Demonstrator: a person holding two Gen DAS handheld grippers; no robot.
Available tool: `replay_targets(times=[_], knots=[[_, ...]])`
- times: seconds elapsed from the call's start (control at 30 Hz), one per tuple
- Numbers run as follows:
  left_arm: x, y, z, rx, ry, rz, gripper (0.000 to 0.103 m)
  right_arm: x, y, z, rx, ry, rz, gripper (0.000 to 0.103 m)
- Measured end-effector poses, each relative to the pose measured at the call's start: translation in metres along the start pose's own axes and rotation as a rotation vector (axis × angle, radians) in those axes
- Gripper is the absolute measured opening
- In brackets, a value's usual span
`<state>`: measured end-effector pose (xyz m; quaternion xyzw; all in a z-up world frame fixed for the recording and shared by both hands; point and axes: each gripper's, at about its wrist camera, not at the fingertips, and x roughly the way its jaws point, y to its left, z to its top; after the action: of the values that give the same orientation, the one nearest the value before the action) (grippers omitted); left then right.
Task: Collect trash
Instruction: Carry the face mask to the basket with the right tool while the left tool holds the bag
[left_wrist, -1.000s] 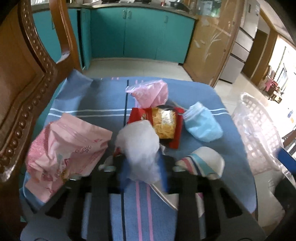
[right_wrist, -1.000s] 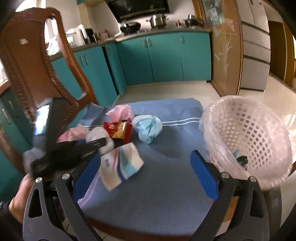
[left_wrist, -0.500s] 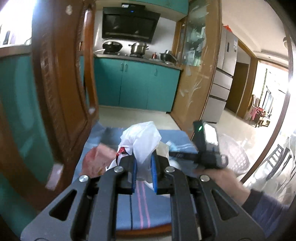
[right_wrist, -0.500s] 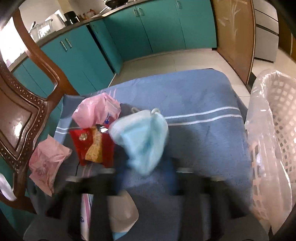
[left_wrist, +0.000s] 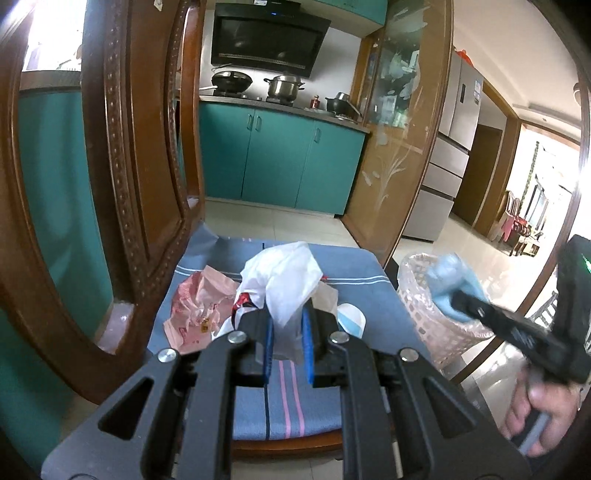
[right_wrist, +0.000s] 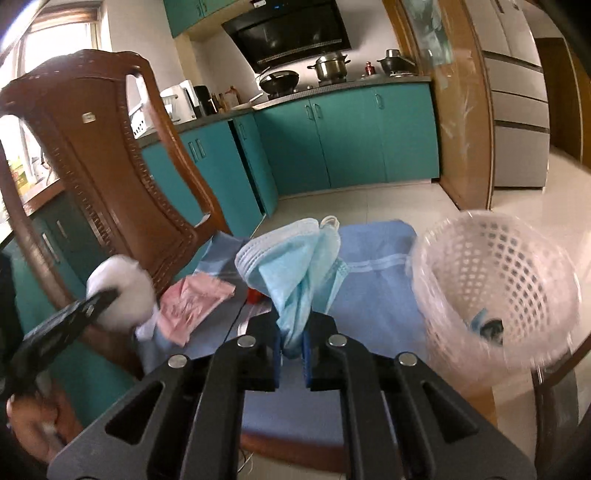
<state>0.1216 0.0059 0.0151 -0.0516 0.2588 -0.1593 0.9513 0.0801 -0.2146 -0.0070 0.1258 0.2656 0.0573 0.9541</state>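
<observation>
Left gripper (left_wrist: 287, 338) fingers pinch one white plastic bag (left_wrist: 286, 280) above the blue-clothed seat (left_wrist: 284, 402), right gripper (right_wrist: 291, 349) fingers clamp one blue face mask (right_wrist: 295, 266), basket (right_wrist: 495, 291) just right of it, nearer the right hand; one pink wrapper (left_wrist: 199, 306) remains.

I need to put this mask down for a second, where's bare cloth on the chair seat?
The blue seat cloth lies bare between the held face mask and the white basket. The chair-back side is crowded with the pink wrapper and other trash.
</observation>
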Motion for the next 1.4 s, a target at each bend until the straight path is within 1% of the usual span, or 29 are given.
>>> replay_targets(times=[0.17, 0.47, 0.9, 1.23, 1.4], knots=[[0.004, 0.000, -0.004, 0.006, 0.027, 0.033, 0.014, -0.003, 0.005, -0.008, -0.046, 0.003, -0.012, 0.009], [0.008, -0.004, -0.009, 0.028, 0.053, 0.061, 0.014, 0.001, 0.004, -0.007, -0.045, 0.008, -0.014, 0.009], [0.011, -0.001, -0.006, 0.031, 0.064, 0.057, 0.014, 0.005, 0.007, -0.008, -0.058, 0.021, -0.008, 0.009], [0.006, 0.001, -0.013, 0.026, 0.080, 0.056, 0.014, 0.008, 0.009, -0.009, -0.068, 0.031, -0.006, 0.009], [0.000, 0.003, -0.016, 0.028, 0.072, 0.054, 0.015, 0.008, 0.010, -0.010, -0.074, 0.032, -0.007, 0.009]])
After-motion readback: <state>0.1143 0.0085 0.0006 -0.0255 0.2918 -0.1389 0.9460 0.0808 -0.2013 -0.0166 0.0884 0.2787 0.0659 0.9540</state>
